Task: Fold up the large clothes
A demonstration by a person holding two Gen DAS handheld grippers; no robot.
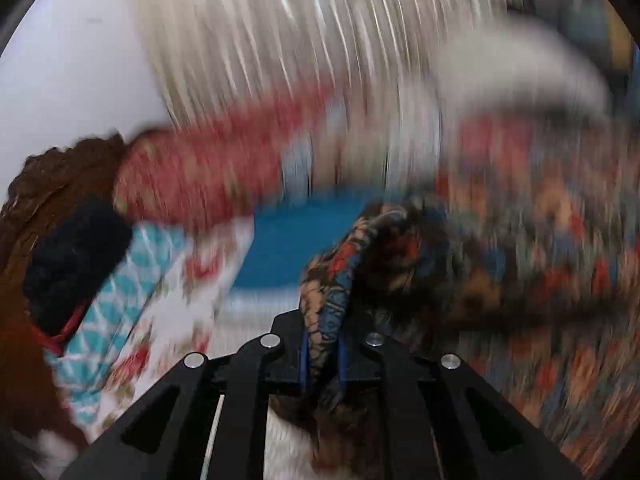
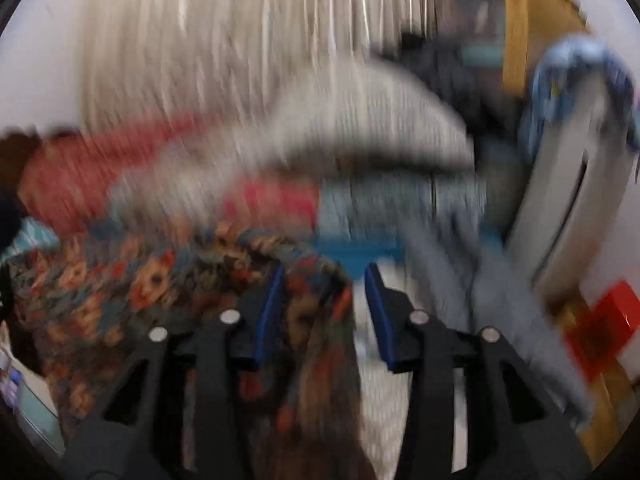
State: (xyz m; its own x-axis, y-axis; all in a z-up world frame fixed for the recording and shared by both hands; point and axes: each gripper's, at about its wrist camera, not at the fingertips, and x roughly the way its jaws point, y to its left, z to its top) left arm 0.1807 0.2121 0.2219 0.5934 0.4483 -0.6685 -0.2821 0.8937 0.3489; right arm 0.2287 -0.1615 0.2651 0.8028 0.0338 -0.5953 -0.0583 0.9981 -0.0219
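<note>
A dark garment [image 1: 500, 264] printed in orange, red and blue spreads out to the right in the blurred left wrist view. A bunched fold of it rises between the blue pads [image 1: 305, 356] of my left gripper [image 1: 322, 356], which is shut on it. In the right wrist view the same patterned garment [image 2: 132, 280] lies to the left and hangs down between the fingers. My right gripper [image 2: 326, 312] stands open. Its blue pads [image 2: 378, 312] are well apart, and the cloth lies against the left one only.
A red patterned cushion [image 1: 200, 176] and a pale pillow [image 2: 360, 120] lie ahead before a white pleated curtain [image 1: 300, 32]. Teal-and-white cloth [image 1: 120, 300] and brown fuzzy fabric [image 1: 60, 168] lie left. Light blue denim [image 2: 460, 240], a white upright object [image 2: 568, 184] and a red box [image 2: 600, 328] lie right.
</note>
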